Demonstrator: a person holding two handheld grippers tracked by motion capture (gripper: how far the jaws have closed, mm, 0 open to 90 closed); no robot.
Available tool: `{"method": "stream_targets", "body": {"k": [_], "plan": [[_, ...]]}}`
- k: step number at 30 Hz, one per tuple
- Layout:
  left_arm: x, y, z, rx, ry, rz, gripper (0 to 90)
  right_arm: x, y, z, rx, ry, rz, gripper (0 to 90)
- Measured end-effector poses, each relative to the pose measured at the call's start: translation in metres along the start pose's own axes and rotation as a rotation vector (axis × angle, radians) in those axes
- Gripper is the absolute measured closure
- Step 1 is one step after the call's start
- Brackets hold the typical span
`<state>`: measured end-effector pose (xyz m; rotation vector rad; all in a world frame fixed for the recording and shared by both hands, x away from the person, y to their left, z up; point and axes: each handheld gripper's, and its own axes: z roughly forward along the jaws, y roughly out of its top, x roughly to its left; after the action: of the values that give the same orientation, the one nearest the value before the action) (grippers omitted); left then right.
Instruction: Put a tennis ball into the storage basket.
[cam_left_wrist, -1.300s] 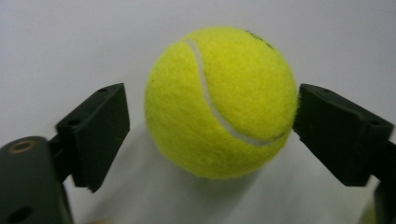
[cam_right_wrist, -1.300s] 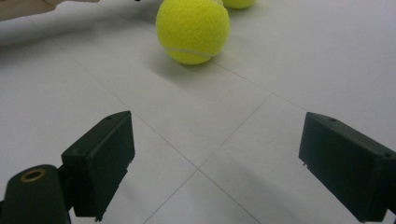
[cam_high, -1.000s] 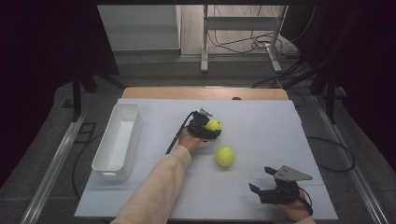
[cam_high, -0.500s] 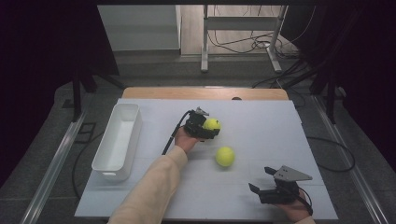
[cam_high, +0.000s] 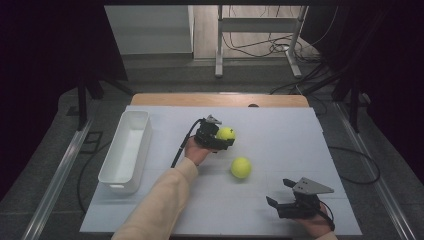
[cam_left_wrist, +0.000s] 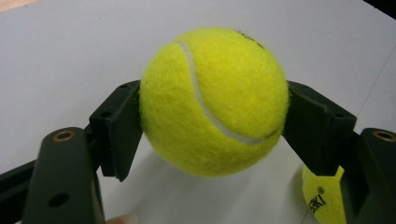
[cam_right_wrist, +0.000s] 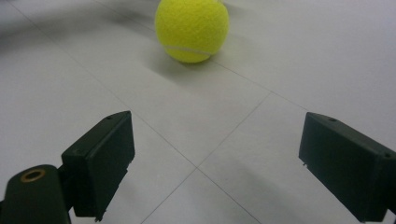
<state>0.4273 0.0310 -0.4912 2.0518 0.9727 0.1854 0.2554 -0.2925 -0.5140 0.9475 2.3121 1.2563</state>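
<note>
My left gripper (cam_high: 223, 138) is shut on a yellow tennis ball (cam_high: 225, 133) at the middle of the white table, held a little above the surface. In the left gripper view that held ball (cam_left_wrist: 212, 100) sits squeezed between both black pads (cam_left_wrist: 119, 128). A second tennis ball (cam_high: 241, 167) rests on the table to the right and nearer the person; its edge (cam_left_wrist: 322, 198) peeks out low in the left gripper view. My right gripper (cam_high: 280, 195) stands open near the front right, empty, with the loose ball (cam_right_wrist: 192, 29) ahead of its jaws.
A long white bin (cam_high: 127, 149) stands along the table's left side. The white table mat (cam_high: 280, 130) ends at a wooden strip at the back. Cables and a metal stand's legs lie on the floor beyond.
The left gripper has drifted slightly left and nearer with the ball in it. The right gripper and the loose ball have stayed put.
</note>
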Motion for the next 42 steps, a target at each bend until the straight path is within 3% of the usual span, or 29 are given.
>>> {"method": "stream_targets", "body": {"k": [42], "plan": [[-0.007,-0.01,-0.025,-0.031,-0.028,0.005,26.5,0.0,0.0,0.001,0.006,-0.006,-0.001,10.8]]}}
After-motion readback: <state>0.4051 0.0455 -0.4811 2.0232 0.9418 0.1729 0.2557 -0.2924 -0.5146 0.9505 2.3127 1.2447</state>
